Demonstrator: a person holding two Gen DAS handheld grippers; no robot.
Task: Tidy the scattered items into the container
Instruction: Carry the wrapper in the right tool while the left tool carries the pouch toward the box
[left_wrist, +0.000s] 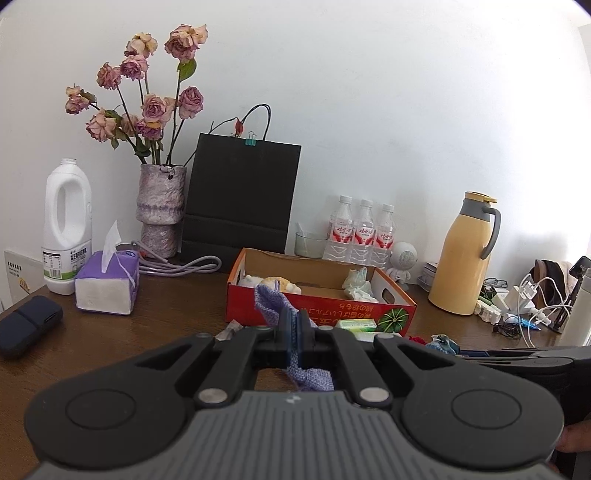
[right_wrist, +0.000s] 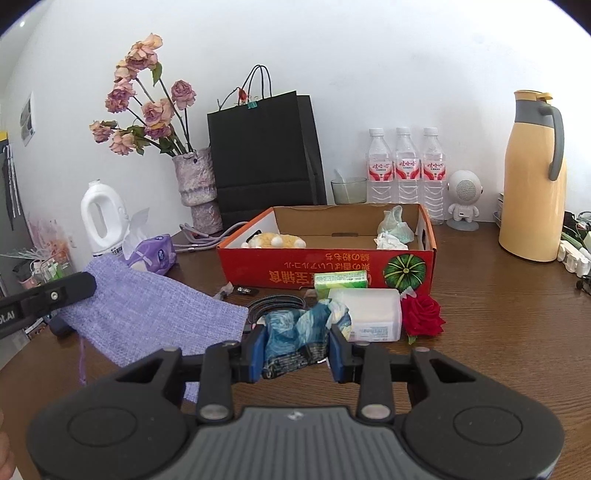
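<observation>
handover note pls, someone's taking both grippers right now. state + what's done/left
Left gripper: jaws shut on the purple pouch, lifted at one edge.
Right gripper: jaws shut on the blue wrapper.
Box: plush toy and crumpled tissues are already inside.
Left: drop in pouch and wrapper. Then the green pack, white tub, red rose, black cable and small bits in front of the box.
</observation>
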